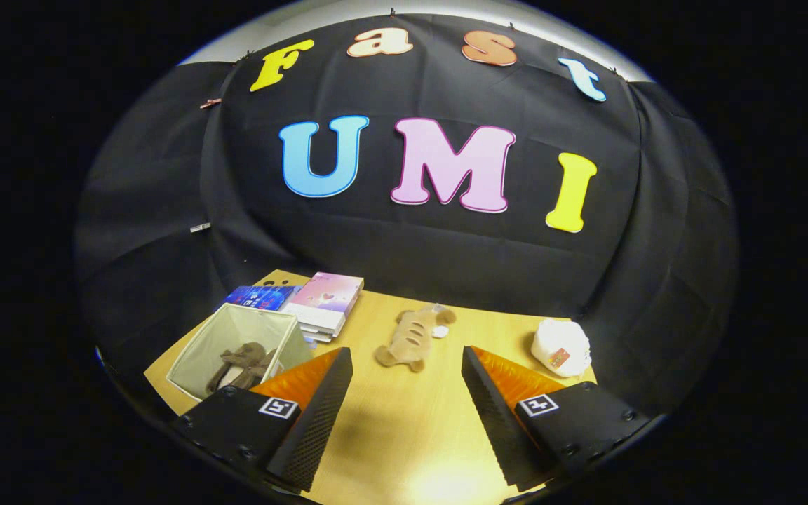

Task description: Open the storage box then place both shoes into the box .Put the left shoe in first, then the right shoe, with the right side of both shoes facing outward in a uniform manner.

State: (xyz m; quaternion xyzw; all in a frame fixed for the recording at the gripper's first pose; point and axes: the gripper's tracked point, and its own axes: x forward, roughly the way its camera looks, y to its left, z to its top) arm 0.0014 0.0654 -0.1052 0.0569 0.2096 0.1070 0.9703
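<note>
The gripper is positioned above the wooden bench with its fingers spread wide and nothing between them. The storage box, a pale fabric bin with an open top, stands just beyond the left finger and contains one brown shoe. The second shoe, tan, lies on the bench ahead of the fingers. A stack of books sits behind the box; a white bundle lies beyond the right finger.
</note>
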